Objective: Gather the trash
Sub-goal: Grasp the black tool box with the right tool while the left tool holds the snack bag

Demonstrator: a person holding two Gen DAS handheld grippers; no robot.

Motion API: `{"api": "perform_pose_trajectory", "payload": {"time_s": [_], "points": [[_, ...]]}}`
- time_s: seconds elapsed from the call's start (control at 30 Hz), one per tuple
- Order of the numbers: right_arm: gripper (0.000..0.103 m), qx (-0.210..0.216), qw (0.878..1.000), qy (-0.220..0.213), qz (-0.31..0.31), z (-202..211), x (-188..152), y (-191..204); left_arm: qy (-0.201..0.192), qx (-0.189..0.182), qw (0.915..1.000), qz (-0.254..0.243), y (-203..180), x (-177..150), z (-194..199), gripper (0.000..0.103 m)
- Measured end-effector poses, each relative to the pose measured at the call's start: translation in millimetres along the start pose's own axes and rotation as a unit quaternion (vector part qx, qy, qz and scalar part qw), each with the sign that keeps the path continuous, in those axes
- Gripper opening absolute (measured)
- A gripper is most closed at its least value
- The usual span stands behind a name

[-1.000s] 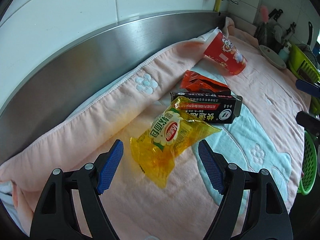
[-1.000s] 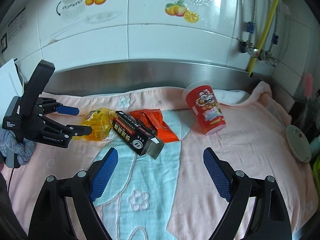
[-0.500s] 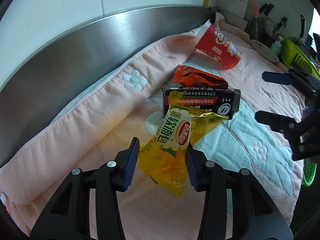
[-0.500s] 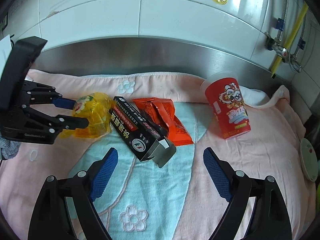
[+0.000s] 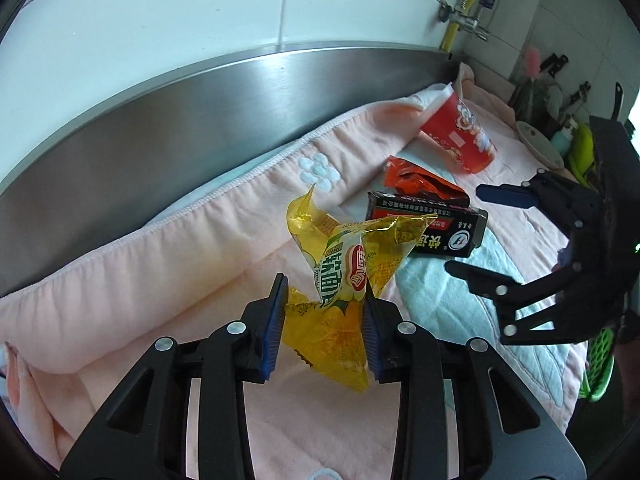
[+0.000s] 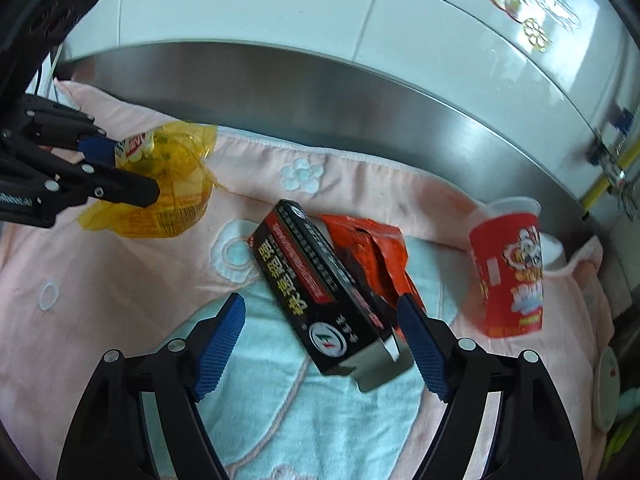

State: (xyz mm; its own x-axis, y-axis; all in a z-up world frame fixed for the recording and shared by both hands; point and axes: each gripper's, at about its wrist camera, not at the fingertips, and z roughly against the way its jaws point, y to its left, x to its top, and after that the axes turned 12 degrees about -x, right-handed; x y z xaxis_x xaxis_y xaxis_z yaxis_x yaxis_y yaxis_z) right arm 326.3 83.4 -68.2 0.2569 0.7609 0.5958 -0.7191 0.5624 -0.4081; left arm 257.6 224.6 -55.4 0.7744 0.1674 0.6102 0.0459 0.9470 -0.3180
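The bench is covered by a pink towel (image 6: 120,280). A black carton (image 6: 320,292) is straddled, ungripped, by the closing right claw (image 6: 320,340). A red cup (image 6: 508,272) stands beyond. A yellow wrapper (image 5: 344,280) is pinched in the left claw (image 5: 324,328), just closed.

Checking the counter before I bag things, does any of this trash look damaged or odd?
The black box lies with its end flap torn open. The red cup stands leaning, and the orange wrapper behind the box is ripped.
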Motion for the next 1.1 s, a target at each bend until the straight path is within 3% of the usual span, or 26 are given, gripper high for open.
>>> {"api": "perform_pose_trajectory", "payload": {"time_s": [0.07,0.4,0.67,0.9,0.97,1.1], "points": [[0.068,-0.001,1.0,0.007,0.018,-7.2,4.4,7.0,-0.001,0.002,1.0,0.004,3.9,-0.3,3.0,0.034],[0.068,-0.036,0.997,0.026,0.064,-36.6,8.8,19.7,-0.006,0.0,0.9998,0.017,14.4,-2.3,8.3,0.034],[0.057,-0.039,0.998,0.028,0.04,-39.5,13.1,16.1,-0.008,-0.002,0.9998,0.019,13.5,-4.7,10.7,0.034],[0.053,-0.024,0.999,0.021,-0.017,-12.8,9.7,-0.9,-0.011,-0.003,0.9997,0.019,10.0,-5.2,16.7,0.034],[0.034,-0.008,0.999,0.021,-0.036,-4.5,7.1,-7.4,-0.014,-0.006,0.9997,0.019,6.4,-5.9,19.4,0.034],[0.034,0.0,0.998,0.023,-0.056,9.7,-3.7,-11.3,-0.018,-0.011,0.9997,0.011,-4.7,-8.7,23.6,0.034]]}}
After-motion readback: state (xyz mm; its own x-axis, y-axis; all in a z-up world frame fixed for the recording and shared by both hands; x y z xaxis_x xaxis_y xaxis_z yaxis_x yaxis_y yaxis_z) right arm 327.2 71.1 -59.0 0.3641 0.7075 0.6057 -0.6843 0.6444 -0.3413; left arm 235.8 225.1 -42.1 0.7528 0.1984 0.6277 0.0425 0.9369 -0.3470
